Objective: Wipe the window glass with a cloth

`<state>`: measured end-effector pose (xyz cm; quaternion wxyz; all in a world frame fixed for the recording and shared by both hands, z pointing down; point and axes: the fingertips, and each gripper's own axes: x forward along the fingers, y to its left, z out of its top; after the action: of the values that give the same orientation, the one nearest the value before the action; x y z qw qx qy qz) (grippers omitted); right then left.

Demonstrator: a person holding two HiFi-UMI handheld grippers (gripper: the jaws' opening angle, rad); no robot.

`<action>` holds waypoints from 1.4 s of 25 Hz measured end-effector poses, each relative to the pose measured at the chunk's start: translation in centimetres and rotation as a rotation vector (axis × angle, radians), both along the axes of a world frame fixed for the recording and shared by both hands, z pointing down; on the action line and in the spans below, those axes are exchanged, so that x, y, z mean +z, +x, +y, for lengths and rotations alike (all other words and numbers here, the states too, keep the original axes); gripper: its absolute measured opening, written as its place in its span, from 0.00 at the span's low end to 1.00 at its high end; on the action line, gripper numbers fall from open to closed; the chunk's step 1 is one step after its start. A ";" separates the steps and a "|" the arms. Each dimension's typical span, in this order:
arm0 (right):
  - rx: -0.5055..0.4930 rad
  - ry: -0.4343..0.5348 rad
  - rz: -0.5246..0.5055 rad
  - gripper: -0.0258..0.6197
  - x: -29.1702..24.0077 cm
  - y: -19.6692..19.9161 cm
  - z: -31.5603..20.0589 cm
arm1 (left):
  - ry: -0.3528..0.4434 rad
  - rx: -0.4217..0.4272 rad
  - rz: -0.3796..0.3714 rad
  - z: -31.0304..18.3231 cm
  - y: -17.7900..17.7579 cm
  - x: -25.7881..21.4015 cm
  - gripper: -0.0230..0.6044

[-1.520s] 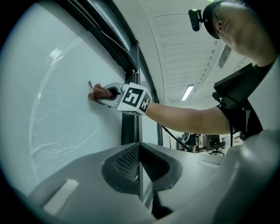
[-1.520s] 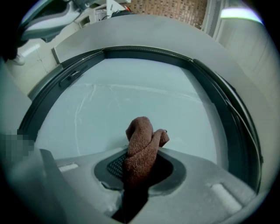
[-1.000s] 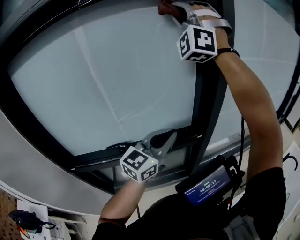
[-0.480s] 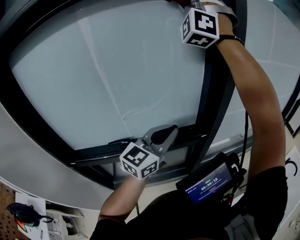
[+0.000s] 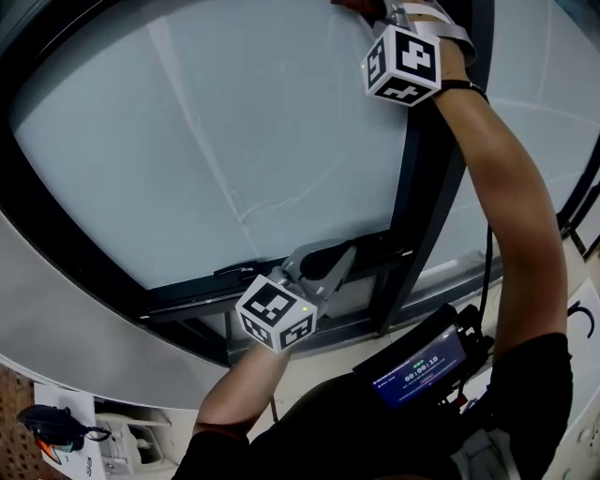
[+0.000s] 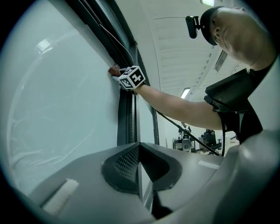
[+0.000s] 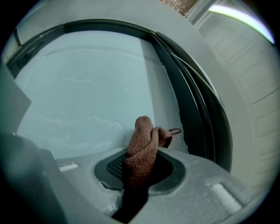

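A large pane of window glass (image 5: 216, 141) in a dark frame fills the head view. My right gripper (image 5: 375, 11) reaches to the pane's top right corner, shut on a reddish-brown cloth (image 7: 142, 151) whose bunched end presses against the glass (image 7: 83, 87). From the left gripper view the cloth (image 6: 114, 70) shows as a small patch by the right gripper's marker cube (image 6: 131, 77). My left gripper (image 5: 330, 272) rests low by the bottom frame bar, its jaws shut with nothing between them (image 6: 138, 168).
A dark vertical mullion (image 5: 427, 178) splits this pane from another pane (image 5: 534, 66) on the right. A grey sill (image 5: 84, 328) curves below the frame. A device with a lit screen (image 5: 417, 361) hangs at the person's chest.
The right gripper with the cloth has slid slightly up and right along the top of the glass. The left gripper has stayed by the bottom frame.
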<state>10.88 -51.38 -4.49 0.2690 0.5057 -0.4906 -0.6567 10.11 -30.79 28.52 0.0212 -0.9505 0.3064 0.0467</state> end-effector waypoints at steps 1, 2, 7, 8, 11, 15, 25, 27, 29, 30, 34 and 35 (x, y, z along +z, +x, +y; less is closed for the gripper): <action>0.004 -0.005 0.004 0.14 0.5 0.0 0.0 | -0.001 0.000 -0.003 0.2 0.0 0.1 0.06; 0.009 -0.009 0.009 0.14 0.9 0.1 0.0 | 0.000 -0.001 -0.006 0.4 0.0 0.1 0.06; 0.023 -0.030 0.033 0.14 4.1 0.2 0.1 | -0.001 -0.008 -0.010 1.1 -0.4 0.6 0.06; 0.025 -0.033 0.038 0.14 4.8 0.3 0.1 | -0.003 -0.010 -0.007 1.1 -0.4 0.7 0.06; 0.033 -0.037 0.043 0.14 6.4 0.5 -0.2 | -0.008 -0.012 -0.002 1.1 -0.4 0.8 0.06; 0.036 -0.063 0.041 0.14 8.6 0.6 -0.3 | -0.019 -0.009 0.001 1.4 -0.2 1.3 0.06; 0.061 -0.150 0.051 0.14 15.1 1.2 -0.5 | -0.038 0.000 -0.001 2.1 0.2 2.2 0.06; 0.063 -0.169 0.053 0.14 16.6 1.3 -0.5 | -0.041 0.002 -0.003 2.2 0.2 2.3 0.06; 0.067 -0.183 0.056 0.14 18.0 1.5 -0.6 | -0.045 0.005 -0.008 2.3 0.2 2.5 0.06; 0.068 -0.189 0.058 0.14 18.5 1.6 -0.6 | -0.047 0.006 -0.010 2.4 0.2 2.5 0.06; 0.062 -0.212 0.056 0.14 20.4 1.6 -0.6 | -0.052 0.005 -0.013 2.5 0.0 2.7 0.06; 0.061 -0.220 0.054 0.14 21.0 1.7 -0.5 | -0.053 0.006 -0.013 2.5 0.0 2.8 0.06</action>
<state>12.55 -51.92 16.46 0.3561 0.4700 -0.5367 -0.6036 10.11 -28.24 31.35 -0.0023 -0.9520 0.3045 0.0323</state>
